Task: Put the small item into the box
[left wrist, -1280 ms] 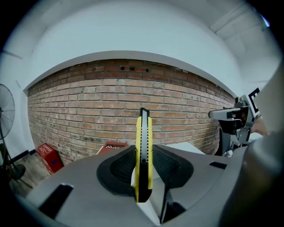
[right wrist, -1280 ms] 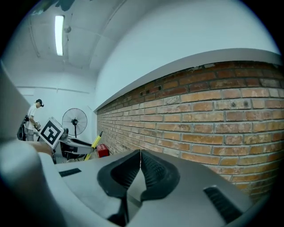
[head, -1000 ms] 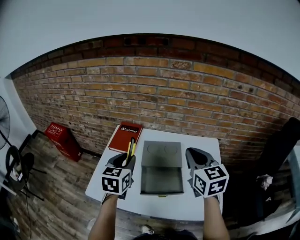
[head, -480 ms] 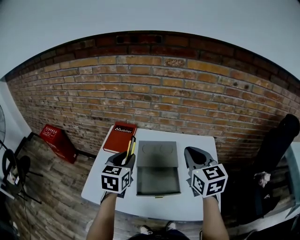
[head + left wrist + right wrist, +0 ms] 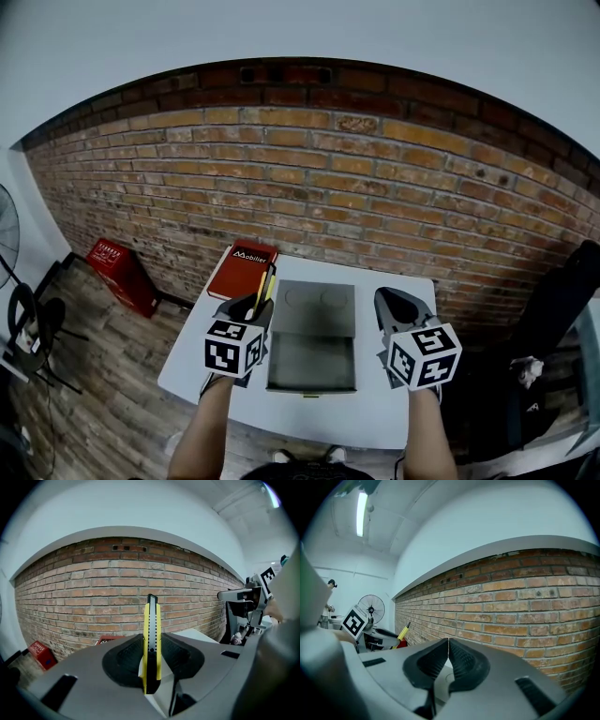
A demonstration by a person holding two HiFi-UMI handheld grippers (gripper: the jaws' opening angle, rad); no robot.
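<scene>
Insertion is awaiting completion: the left gripper (image 5: 260, 303) fingers are clamping the yellow utility knife (image 5: 151, 639) left of the open box (image 5: 312, 364) at frame centre, not yet inside; right gripper (image 5: 394, 306) fingers are sitting closed, empty.

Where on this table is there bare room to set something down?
Bare: the near strip of the table in front of the box, the far right corner beyond the right tongs, and the box's inside. Crowded: the far left, where the red book lies and the left tongs hold the knife.
</scene>
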